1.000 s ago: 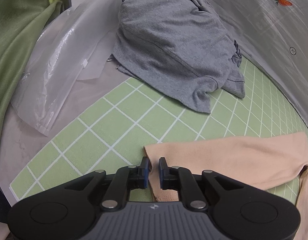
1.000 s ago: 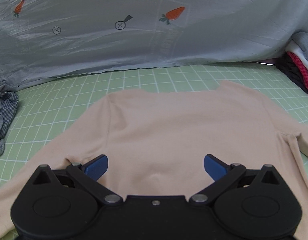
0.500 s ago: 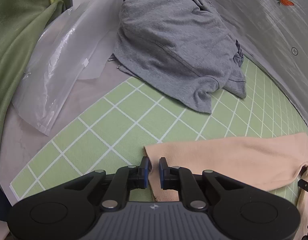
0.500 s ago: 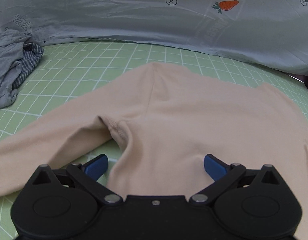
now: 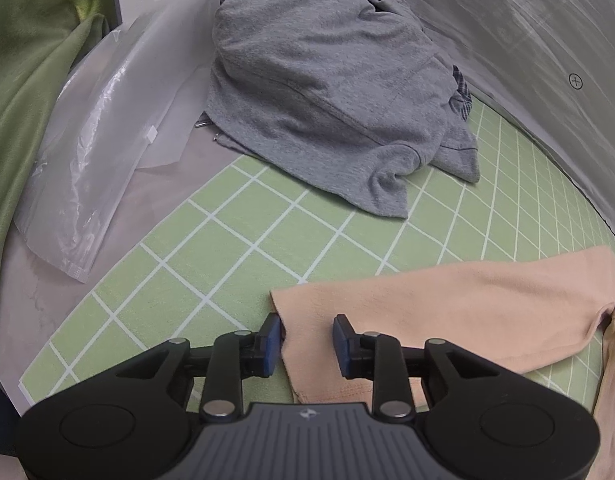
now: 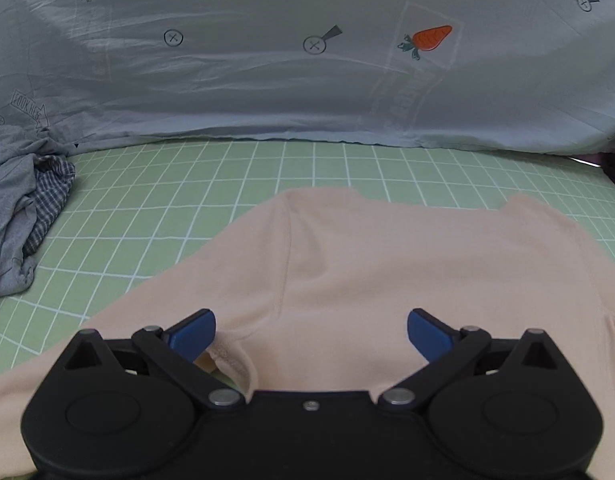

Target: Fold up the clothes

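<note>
Pale tabletop (image 5: 23, 304) under a green grid mat (image 5: 235, 248); behind the mat, at 12 o'clock in the right wrist view, a grey-blue sheet (image 6: 267, 80) printed with orange carrots and small crossed circles; at 9 o'clock in the left wrist view, a clear plastic bag (image 5: 91, 168) on the bare tabletop, with green cloth (image 5: 23, 80) draped beyond it.

Heaped at 12 o'clock in the left wrist view, a grey garment (image 5: 327, 88) with checked fabric (image 6: 47, 204) tucked under its edge; well apart from the peach top.

Spread flat on the mat, a peach long-sleeved top (image 6: 407, 264); body toward 12 o'clock from the right gripper (image 6: 311, 330), one sleeve (image 5: 447, 300) running out toward 8 o'clock in that view; sleeve end lying under the left gripper (image 5: 307, 340).

Left fingers (image 5: 272, 338) parted a narrow way, straddling the cuff edge of the sleeve, gripping nothing; right fingers (image 6: 193, 334) spread wide over the armpit and lower body of the top, gripping nothing; contact with the fabric not certain.
</note>
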`<state>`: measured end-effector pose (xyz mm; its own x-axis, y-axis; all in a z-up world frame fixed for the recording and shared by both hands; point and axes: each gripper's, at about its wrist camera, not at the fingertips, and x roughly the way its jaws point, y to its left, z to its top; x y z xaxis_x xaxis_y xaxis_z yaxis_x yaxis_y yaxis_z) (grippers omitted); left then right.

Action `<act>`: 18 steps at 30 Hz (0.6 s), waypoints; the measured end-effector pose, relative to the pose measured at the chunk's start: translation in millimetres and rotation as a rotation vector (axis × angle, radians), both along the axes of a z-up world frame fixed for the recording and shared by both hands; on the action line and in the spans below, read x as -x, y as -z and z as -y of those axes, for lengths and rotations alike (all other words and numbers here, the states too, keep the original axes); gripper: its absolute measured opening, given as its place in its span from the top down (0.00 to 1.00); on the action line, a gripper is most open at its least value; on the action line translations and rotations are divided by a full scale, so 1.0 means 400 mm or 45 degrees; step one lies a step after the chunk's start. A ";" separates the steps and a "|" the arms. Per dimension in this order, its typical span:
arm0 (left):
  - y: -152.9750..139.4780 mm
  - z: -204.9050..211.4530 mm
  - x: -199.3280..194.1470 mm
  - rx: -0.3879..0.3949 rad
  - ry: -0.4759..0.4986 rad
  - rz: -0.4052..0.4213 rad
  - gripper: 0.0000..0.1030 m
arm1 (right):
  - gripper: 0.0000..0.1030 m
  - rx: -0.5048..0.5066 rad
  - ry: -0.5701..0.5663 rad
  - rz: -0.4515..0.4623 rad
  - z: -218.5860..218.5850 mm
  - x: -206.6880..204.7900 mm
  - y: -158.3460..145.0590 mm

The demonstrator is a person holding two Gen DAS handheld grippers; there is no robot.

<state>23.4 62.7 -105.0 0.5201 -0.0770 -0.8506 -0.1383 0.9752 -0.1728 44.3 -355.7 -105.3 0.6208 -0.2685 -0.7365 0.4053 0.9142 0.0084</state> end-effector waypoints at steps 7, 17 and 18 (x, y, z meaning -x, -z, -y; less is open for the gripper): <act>0.000 -0.002 0.001 0.020 -0.015 0.005 0.68 | 0.00 0.073 -0.022 -0.143 -0.019 0.031 0.052; 0.000 0.035 -0.004 -0.048 0.065 0.001 0.52 | 0.00 -0.030 0.047 -0.097 0.011 0.135 0.025; 0.000 0.038 -0.004 -0.056 0.069 0.000 0.52 | 0.00 -0.036 0.055 -0.092 0.014 0.147 0.022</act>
